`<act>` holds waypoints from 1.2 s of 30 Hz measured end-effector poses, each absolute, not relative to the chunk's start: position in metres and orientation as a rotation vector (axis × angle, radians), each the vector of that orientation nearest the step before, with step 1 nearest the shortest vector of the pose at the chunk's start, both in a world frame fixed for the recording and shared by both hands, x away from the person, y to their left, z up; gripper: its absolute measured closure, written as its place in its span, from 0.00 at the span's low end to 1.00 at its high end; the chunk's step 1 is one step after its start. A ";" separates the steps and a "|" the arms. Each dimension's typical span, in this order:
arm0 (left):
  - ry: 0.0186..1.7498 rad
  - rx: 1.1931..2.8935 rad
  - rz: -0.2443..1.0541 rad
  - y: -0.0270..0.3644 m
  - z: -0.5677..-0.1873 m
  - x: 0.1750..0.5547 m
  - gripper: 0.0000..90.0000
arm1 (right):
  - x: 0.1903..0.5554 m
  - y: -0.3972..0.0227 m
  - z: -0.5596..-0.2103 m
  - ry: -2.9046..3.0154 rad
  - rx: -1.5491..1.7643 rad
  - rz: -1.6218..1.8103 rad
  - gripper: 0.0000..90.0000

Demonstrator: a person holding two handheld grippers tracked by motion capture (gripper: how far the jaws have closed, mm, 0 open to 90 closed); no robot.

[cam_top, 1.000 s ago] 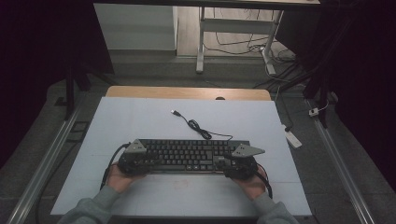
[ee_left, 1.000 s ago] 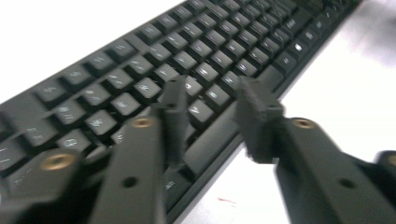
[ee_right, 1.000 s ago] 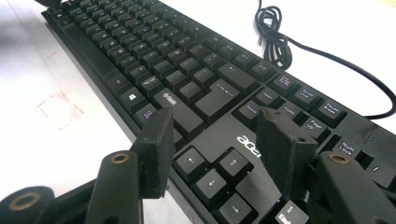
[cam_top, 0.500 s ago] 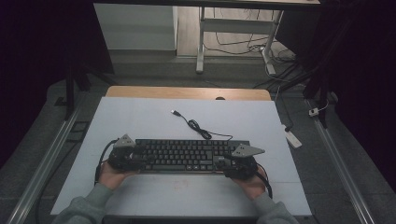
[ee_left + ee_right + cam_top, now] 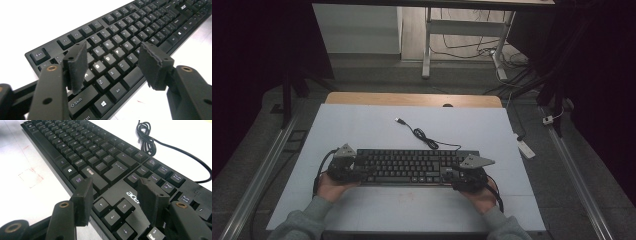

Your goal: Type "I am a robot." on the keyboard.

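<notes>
From above, the room around my table (image 5: 362, 135) is dim, nearly black at both sides, and the picture is soft and grainy. In my 2 gripper views the tabletop glares to blown-out white. The keyboard (image 5: 120, 47) keys catch bright spots of light, and its far end blurs.

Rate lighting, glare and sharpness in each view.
High view: dim, dark surround, keyboard small but readable. Left gripper view: table blown out white, glare on middle keys, near jaws soft. Right gripper view: table overexposed, cable crisp, far keys blur.
</notes>
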State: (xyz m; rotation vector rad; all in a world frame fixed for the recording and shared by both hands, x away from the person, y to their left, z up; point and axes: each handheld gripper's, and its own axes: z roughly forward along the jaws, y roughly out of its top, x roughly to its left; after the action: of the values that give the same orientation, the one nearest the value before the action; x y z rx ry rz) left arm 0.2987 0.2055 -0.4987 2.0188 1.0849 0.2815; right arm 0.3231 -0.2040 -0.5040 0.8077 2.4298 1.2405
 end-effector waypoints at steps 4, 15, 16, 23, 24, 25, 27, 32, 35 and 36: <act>1.088 2.024 0.285 0.206 -0.500 0.299 0.52 | 0.323 -0.204 -0.504 2.431 0.807 1.243 0.53; 1.093 2.044 0.300 0.206 -0.503 0.302 0.81 | 0.323 -0.203 -0.505 2.433 0.810 1.240 0.53; 1.092 2.049 0.302 0.207 -0.504 0.302 0.84 | 0.323 -0.203 -0.505 2.433 0.810 1.241 0.53; 1.102 2.061 0.302 0.208 -0.506 0.304 0.98 | 0.323 -0.203 -0.505 2.435 0.809 1.240 0.53; 1.107 2.064 0.303 0.208 -0.507 0.305 0.98 | 0.323 -0.203 -0.505 2.435 0.809 1.239 0.52; 1.113 2.066 0.305 0.207 -0.508 0.305 0.98 | 0.323 -0.203 -0.505 2.436 0.809 1.239 0.53; 1.115 2.076 0.307 0.207 -0.509 0.306 0.98 | 0.323 -0.203 -0.505 2.438 0.808 1.235 0.53; 1.142 2.099 0.314 0.206 -0.516 0.310 0.98 | 0.323 -0.203 -0.505 2.438 0.806 1.233 0.52; 1.147 2.105 0.317 0.206 -0.517 0.311 0.98 | 0.323 -0.203 -0.505 2.439 0.806 1.232 0.53; 1.148 2.107 0.319 0.206 -0.517 0.311 0.98 | 0.323 -0.203 -0.505 2.439 0.808 1.232 0.53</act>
State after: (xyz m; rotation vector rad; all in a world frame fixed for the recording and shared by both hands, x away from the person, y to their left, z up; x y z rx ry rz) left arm 0.3106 0.2061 -0.5169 2.1065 1.1483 0.3192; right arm 0.3233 -0.2029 -0.5050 0.8078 2.4391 1.2318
